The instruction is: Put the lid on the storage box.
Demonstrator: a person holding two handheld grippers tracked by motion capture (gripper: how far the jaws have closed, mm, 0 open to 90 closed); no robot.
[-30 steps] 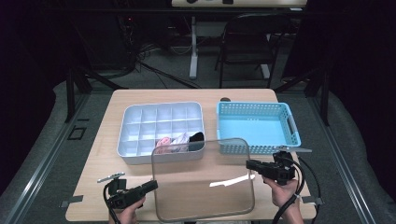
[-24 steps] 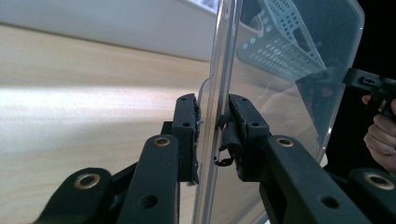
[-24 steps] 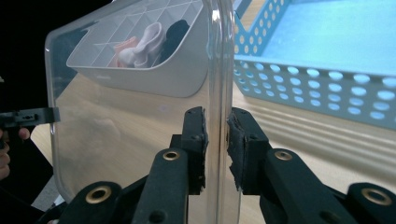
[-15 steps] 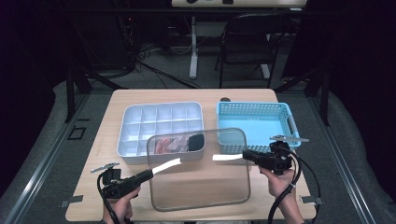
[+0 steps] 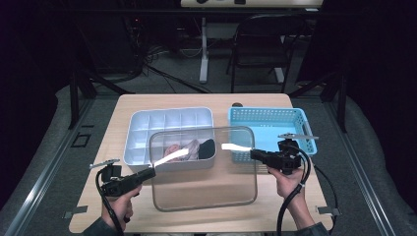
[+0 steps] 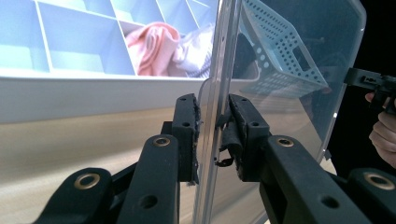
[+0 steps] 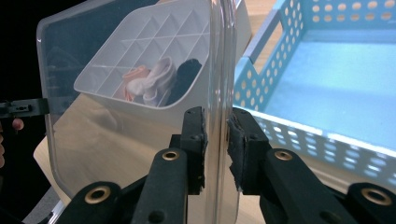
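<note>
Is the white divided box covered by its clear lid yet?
Not yet. Both grippers hold the clear lid raised, overlapping only the white divided box's near edge.

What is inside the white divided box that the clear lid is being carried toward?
In the white divided box, a near compartment holds rolled socks: pink, white and black, seen through the clear lid. The far compartments look empty. Anything beneath the socks is hidden.
</note>
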